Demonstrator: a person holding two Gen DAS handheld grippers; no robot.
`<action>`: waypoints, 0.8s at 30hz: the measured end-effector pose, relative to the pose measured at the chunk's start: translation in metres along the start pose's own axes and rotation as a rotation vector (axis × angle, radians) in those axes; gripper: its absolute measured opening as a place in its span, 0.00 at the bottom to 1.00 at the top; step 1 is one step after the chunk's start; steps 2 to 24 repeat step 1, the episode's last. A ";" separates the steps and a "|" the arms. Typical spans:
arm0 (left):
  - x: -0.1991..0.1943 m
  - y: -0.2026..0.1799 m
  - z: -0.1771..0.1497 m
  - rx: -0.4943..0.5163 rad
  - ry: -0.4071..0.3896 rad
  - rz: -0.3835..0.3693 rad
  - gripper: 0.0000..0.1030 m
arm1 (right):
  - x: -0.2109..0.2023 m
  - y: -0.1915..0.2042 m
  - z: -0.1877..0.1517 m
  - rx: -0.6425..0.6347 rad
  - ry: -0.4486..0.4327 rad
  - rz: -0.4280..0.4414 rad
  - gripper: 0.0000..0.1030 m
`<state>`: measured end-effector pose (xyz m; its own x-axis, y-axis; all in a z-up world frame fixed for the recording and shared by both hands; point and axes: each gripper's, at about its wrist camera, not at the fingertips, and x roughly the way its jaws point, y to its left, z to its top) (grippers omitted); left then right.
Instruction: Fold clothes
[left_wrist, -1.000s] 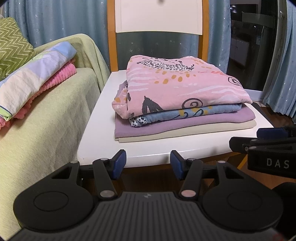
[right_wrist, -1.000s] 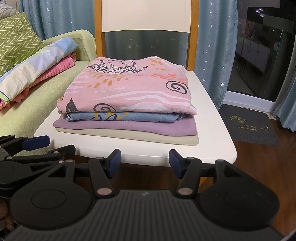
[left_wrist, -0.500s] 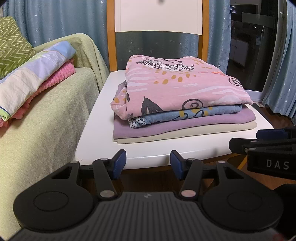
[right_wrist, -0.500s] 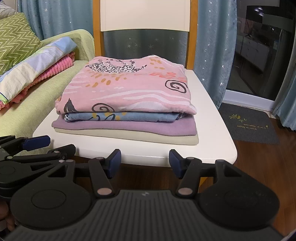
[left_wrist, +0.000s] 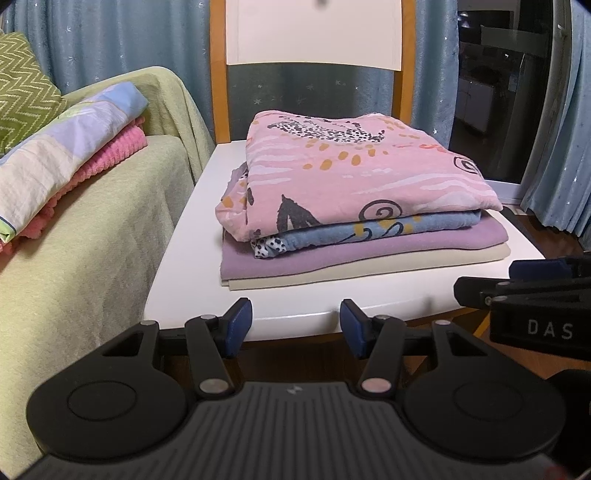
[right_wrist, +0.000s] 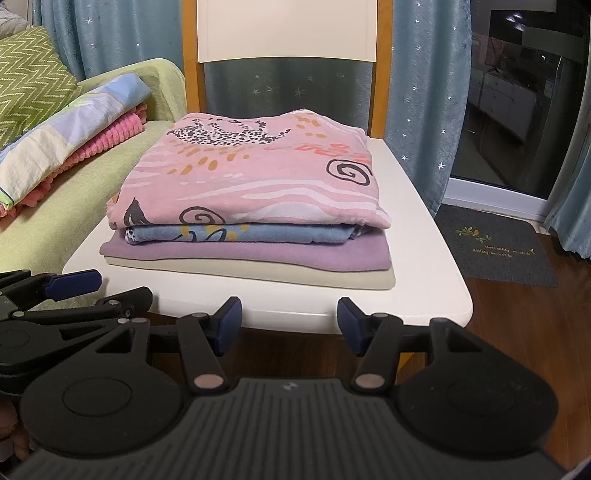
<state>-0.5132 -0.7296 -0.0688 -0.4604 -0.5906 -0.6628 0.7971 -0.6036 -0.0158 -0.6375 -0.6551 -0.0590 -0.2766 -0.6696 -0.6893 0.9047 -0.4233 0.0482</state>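
neatly, four folded clothes (right_wrist: 255, 206) stacked on chair (right_wrist: 424, 258); both tools (left_wrist: 295, 325) (right_wrist: 288, 325) apart, empty.

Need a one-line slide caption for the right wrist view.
Open right gripper faces a stack of four folded clothes on a white chair, left gripper alongside.

Folded clothes stack (left_wrist: 354, 221) on white chair seat (left_wrist: 184, 266)

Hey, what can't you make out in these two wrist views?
- Beige layer: both views, purple layer covers all but its edges.
- Doormat lettering: right view, too small.
- Pink knit: both views, patchwork cloth hides most.
- Chair top: cut off by the frame.
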 end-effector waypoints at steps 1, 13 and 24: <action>-0.001 0.000 0.000 -0.006 -0.002 -0.008 0.56 | 0.000 0.000 0.000 0.000 0.000 0.000 0.51; -0.001 0.000 0.000 -0.006 -0.002 -0.008 0.56 | 0.000 0.000 0.000 0.000 0.000 0.000 0.51; -0.001 0.000 0.000 -0.006 -0.002 -0.008 0.56 | 0.000 0.000 0.000 0.000 0.000 0.000 0.51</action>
